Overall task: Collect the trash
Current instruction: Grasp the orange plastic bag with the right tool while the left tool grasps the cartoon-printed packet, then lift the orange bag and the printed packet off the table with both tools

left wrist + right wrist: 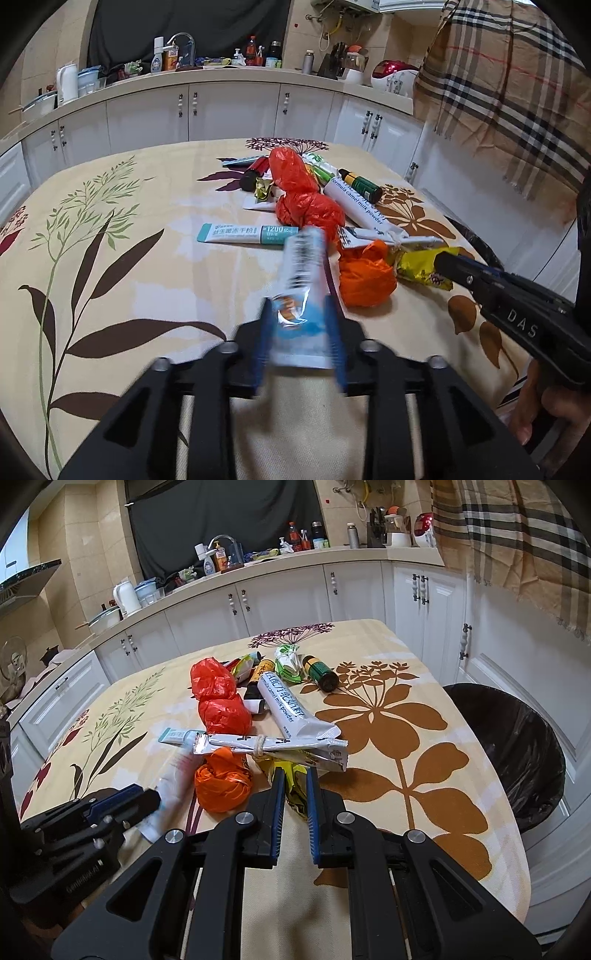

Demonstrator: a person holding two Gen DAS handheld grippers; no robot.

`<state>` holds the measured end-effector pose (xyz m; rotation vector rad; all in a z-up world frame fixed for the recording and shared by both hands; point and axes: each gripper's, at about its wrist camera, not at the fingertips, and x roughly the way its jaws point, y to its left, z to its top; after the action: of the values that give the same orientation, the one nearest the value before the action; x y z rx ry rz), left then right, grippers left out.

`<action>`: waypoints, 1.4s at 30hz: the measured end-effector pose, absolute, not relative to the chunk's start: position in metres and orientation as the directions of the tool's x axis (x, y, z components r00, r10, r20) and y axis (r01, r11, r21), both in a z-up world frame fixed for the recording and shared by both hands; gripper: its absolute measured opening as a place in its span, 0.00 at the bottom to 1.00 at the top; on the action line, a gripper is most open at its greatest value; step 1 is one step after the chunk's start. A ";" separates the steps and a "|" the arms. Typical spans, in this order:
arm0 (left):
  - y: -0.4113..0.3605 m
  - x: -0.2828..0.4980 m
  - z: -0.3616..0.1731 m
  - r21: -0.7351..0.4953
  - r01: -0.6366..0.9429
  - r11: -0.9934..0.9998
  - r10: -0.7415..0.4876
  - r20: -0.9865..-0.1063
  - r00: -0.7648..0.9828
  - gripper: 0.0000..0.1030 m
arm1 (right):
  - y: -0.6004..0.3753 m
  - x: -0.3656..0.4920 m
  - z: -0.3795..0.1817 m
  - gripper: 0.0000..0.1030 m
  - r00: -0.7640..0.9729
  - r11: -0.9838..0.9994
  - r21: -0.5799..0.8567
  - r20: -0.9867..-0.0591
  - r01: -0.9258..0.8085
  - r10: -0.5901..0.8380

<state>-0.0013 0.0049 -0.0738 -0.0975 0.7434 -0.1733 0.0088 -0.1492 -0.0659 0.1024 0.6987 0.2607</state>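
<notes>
My left gripper (pixel 300 306) is shut on a blue and white sachet (pixel 303 280), held just above the table; it shows blurred in the right wrist view (pixel 170 779). My right gripper (pixel 295 775) is shut on a yellow wrapper (pixel 293 786), which also shows in the left wrist view (pixel 421 267). An orange bag ball (pixel 221 784) lies beside it. Two red bags (pixel 218 694), a white milk powder tube (pixel 284 705), a teal sachet (pixel 177 736), a tied white packet (pixel 273 744) and a green bottle (pixel 319 672) lie in the pile.
A black-lined bin (pixel 517 746) stands off the table's right edge. The floral tablecloth (pixel 388 775) covers the table. White cabinets and a cluttered counter (pixel 258 561) run behind. A plaid cloth (pixel 517 535) hangs at upper right.
</notes>
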 end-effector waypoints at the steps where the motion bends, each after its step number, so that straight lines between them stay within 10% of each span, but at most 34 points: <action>1: 0.005 -0.002 -0.074 -0.147 0.122 0.982 -0.190 -0.665 0.723 0.45 | -0.149 0.009 -0.066 0.11 0.736 0.963 0.181 -0.621 -0.202 0.271; 12: -0.002 0.004 -0.087 -0.120 0.156 0.981 -0.195 -0.697 0.690 0.41 | -0.150 0.010 -0.067 0.11 0.731 0.963 0.186 -0.627 -0.197 0.271; 22: 0.009 -0.001 -0.085 -0.108 0.139 0.984 -0.175 -0.689 0.704 0.39 | -0.147 0.009 -0.068 0.38 0.733 0.966 0.181 -0.629 -0.187 0.260; 42: 0.078 -0.019 -0.075 -0.089 -0.016 0.996 -0.048 -0.670 0.741 0.39 | -0.084 0.004 -0.066 0.40 0.686 0.935 0.150 -0.643 -0.322 0.339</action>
<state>-0.0186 0.0776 -0.0748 -0.0912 0.7362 -0.0178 0.0038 -0.0837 -0.0658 0.0255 0.7256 0.3699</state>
